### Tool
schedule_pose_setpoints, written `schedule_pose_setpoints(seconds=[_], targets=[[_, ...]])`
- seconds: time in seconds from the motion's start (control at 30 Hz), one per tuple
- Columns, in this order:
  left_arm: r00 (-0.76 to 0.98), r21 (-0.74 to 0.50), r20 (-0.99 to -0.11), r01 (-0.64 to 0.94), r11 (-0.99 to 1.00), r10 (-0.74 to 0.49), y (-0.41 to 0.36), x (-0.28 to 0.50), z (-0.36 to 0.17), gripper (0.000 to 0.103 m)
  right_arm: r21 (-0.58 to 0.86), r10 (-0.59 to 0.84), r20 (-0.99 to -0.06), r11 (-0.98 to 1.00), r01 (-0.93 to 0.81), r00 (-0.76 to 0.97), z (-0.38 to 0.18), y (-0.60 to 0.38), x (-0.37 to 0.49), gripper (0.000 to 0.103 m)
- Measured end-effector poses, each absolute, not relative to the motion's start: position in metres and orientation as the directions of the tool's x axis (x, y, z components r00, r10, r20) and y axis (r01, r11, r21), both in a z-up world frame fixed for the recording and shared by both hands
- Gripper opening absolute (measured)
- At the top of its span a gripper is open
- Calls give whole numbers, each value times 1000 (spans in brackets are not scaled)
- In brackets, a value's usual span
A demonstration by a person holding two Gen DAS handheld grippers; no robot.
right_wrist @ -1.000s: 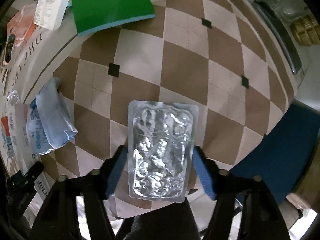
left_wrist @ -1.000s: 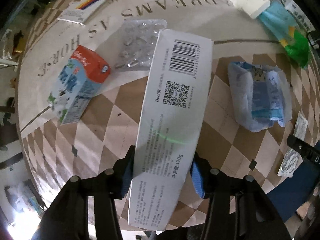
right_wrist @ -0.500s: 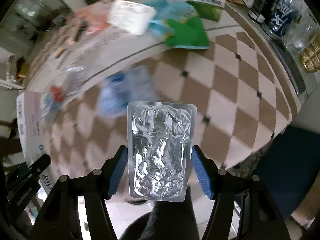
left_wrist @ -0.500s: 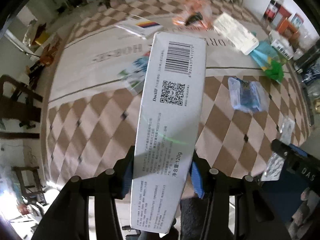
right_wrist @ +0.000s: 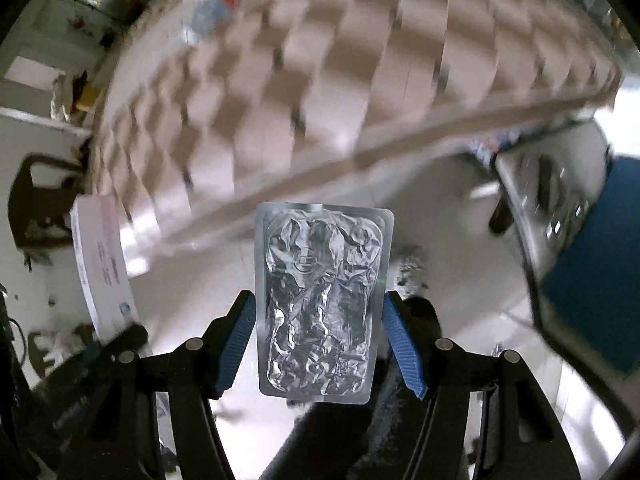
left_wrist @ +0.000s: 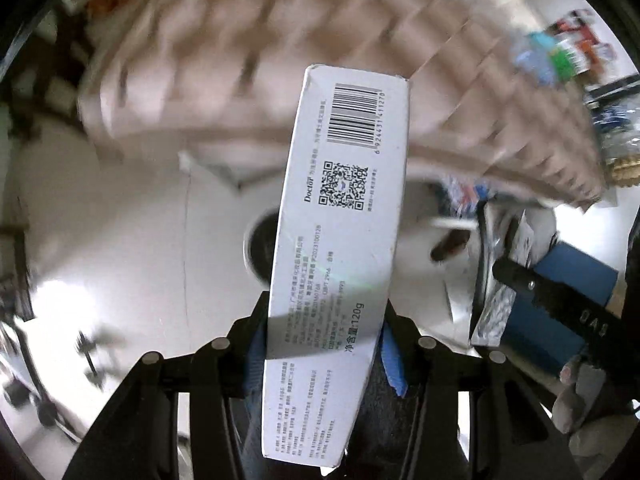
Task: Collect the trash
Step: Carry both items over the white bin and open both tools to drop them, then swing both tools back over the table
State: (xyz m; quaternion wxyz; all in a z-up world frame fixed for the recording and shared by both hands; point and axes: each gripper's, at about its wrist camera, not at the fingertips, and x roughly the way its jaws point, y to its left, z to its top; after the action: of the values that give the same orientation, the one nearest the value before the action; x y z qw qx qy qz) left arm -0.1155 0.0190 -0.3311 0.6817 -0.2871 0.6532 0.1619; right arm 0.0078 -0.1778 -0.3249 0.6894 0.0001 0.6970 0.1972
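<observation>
**Both hand-held grippers loaded up, table blurry in the bkgd**

Biggest thing in frame: the table (left_wrist: 280,60) w/ the brown-and-cream checkered cloth, arcing across the top of both wrist views. Totally smeared w/ motion blur, so the stuff on it is just coloured smudges, can't tell what's what. Below its edge you get pale, shiny floor (left_wrist: 120,240) in both views.

Right side of the right wrist view: a blue surface (right_wrist: 592,264) behind a dark frame, too blurred to ID tbh.

Next, the long white box (left_wrist: 340,248). It has a barcode up top, a QR code mid-way and small print lower down. The left hand-held gripper (left_wrist: 324,350) is clamped on it, blue pads pressed against both long sides near the lower part, and the box sticks way out past the fingertips, tilted a bit to the right at the top. It's up in the air over the floor, not touching the table. Same box shows at the left edge of the right wrist view.

Then the crinkled silver foil pack (right_wrist: 322,304), a flat rounded rectangle. The right hand-held gripper (right_wrist: 320,340) is gripping it, one blue pad on each long edge, pack upright btwn them and also held over the floor.

Smallest: a person's fingers (left_wrist: 576,400) at the lower right of the left view, wrapped around the other gripper's black body.
</observation>
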Motion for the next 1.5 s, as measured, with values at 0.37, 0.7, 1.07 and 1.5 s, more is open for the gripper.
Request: schedule_pose_setpoints(seconds=[0.37, 0.7, 1.07, 1.5], targets=[[-33, -365, -823, -733, 574, -566, 70, -105, -644, 48, 278, 211, -944, 922, -270, -253, -589, -134, -34, 66], [-81, -268, -874, -741, 616, -479, 90, -111, -714, 87, 311, 194, -900, 912, -266, -389, -766, -106, -32, 98], [-84, 18, -995, -659, 752, -50, 77, -134, -655, 99, 210, 86, -953, 878, -430, -290, -750, -108, -39, 103], [-69, 7, -996, -656, 755, -50, 44, -148, -598, 98, 38, -22, -994, 847, -530, -107, -663, -113, -48, 103]])
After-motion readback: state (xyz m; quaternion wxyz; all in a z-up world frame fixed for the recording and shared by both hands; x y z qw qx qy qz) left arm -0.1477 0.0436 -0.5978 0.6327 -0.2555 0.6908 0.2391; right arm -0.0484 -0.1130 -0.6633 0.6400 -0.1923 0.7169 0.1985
